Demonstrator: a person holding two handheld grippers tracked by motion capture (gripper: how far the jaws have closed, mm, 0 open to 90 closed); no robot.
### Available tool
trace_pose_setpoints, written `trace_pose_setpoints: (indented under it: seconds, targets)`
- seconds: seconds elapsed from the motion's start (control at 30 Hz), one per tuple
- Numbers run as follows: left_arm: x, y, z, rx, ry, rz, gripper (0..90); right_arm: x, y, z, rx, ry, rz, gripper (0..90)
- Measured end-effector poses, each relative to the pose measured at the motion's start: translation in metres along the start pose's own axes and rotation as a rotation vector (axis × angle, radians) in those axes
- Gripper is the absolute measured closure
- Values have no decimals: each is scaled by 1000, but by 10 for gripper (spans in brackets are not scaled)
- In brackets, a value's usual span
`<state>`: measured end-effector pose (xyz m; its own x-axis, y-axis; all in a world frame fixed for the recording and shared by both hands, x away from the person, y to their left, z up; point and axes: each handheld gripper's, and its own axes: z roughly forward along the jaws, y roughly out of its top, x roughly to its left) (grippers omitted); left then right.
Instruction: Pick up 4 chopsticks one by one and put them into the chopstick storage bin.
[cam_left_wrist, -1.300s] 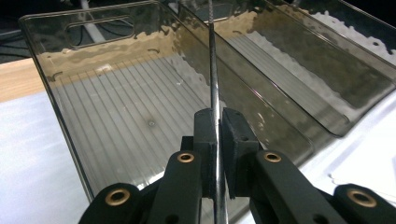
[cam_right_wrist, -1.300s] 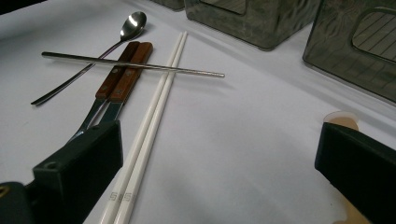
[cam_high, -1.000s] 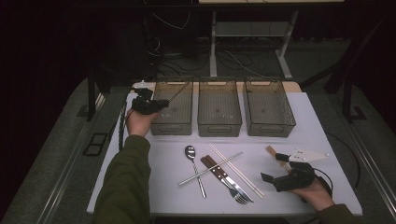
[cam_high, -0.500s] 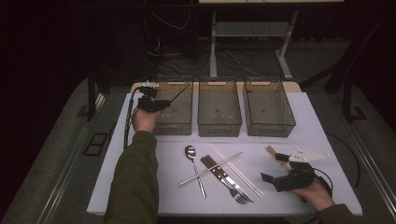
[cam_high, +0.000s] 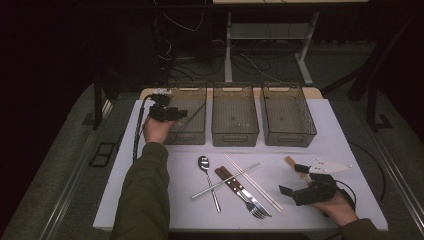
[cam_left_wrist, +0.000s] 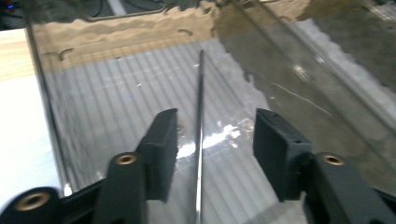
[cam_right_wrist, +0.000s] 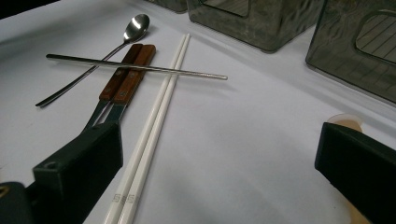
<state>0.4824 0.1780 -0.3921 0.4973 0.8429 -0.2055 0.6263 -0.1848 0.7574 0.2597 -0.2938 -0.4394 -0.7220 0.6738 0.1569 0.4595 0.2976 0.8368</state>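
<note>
My left gripper (cam_left_wrist: 210, 149) hangs over the left bin (cam_high: 186, 116), and its jaws have just been opening; they now stand apart with a thin metal chopstick (cam_left_wrist: 201, 121) between them, and neither pad presses on it. The chopstick's long axis runs straight away from my gripper along the bin's ribbed floor, its far tip pointing at the bin's far wall, where a handle slot is cut. In the high view it shows as a dark slanting line inside the left bin.

My right gripper (cam_high: 300, 192) rests on the desk (cam_high: 350, 145) well to the right of that bin, its jaws wide apart and holding nothing. Between it and the left bin lie a spoon (cam_high: 204, 163), a second metal chopstick (cam_high: 225, 181), a wood-handled knife and fork (cam_high: 240, 187) and a white chopstick pair (cam_high: 252, 182).

The desk is white, with two more clear bins in a row right of the left bin; beyond it the room is dark, with cables and desk legs on grey carpet
</note>
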Motion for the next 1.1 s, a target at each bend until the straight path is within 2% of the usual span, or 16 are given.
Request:
trace_pose_setpoints:
  seconds: [0.03, 0.1, 0.27, 0.47, 0.6, 0.73, 1.1]
  targets:
    - [-1, 0, -1, -10, -13, -3, 409, 0, 0, 0, 1, 0, 0, 12]
    - [-3, 1, -4, -21, -15, 19, 399, 0, 0, 0, 2, 0, 0, 12]
    - [-13, 4, -16, -54, -56, 52, 355, 0, 0, 0, 1, -1, -1, 12]
    - [-24, 4, -28, -53, -119, 94, 225, 1, 0, 1, 1, -3, -3, 11]
    - [-32, 1, -38, -68, -137, 132, 182, 1, 0, 0, 1, -3, -1, 12]
    - [-40, -6, -46, -74, -148, 166, 172, 1, 0, 1, 3, -4, -3, 12]
    - [-72, -35, -57, -64, -221, 259, 167, -1, 0, 2, 7, 24, 15, 11]
